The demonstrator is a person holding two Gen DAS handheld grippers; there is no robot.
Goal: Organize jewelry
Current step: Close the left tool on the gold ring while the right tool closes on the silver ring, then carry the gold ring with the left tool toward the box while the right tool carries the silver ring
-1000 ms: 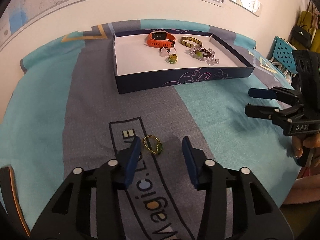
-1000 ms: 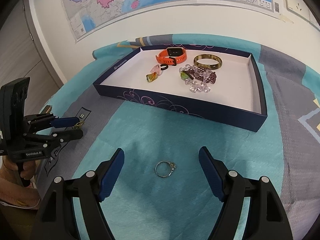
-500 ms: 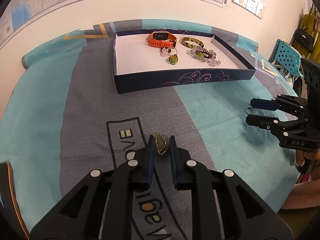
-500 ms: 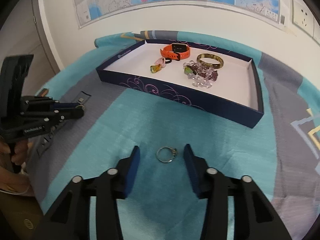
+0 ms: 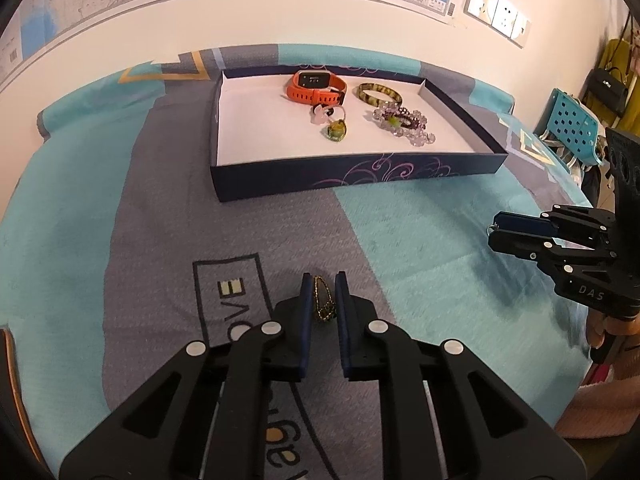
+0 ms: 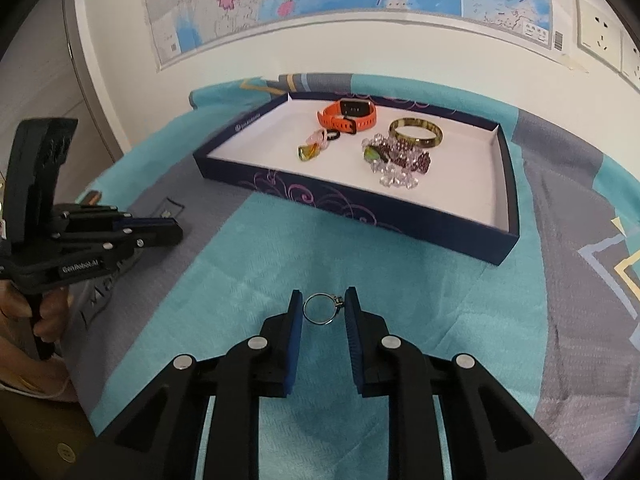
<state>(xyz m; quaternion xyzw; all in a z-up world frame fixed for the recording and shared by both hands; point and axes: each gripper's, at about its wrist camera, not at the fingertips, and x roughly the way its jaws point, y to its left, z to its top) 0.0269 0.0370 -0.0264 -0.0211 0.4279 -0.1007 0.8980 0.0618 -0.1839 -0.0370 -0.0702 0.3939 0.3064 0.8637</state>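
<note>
A gold beaded ring [image 5: 323, 300] with a green stone stands upright between the blue pads of my left gripper [image 5: 323, 280], which is shut on it just above the grey cloth. My right gripper [image 6: 323, 296] has its jaws closing on a thin silver ring [image 6: 339, 302] with a small setting, and both pads touch it. Each gripper also shows in the other's view: the right gripper [image 5: 494, 230] with the ring at its tips, the left gripper [image 6: 178, 229] at the left. The dark blue jewelry box [image 5: 360, 176] lies beyond both.
The box [image 6: 360, 208] holds an orange watch [image 6: 348, 114], a gold bangle [image 6: 416, 134], beaded bracelets [image 6: 400, 160] and small rings [image 6: 314, 148]. A teal and grey cloth [image 6: 280, 260] covers the table. A blue perforated chair [image 5: 572, 128] stands at the right, with the wall right behind the box.
Both grippers went from wide open to closed around their rings. The gold ring now stands upright between the left pads. The silver ring is pinched between the right pads.
</note>
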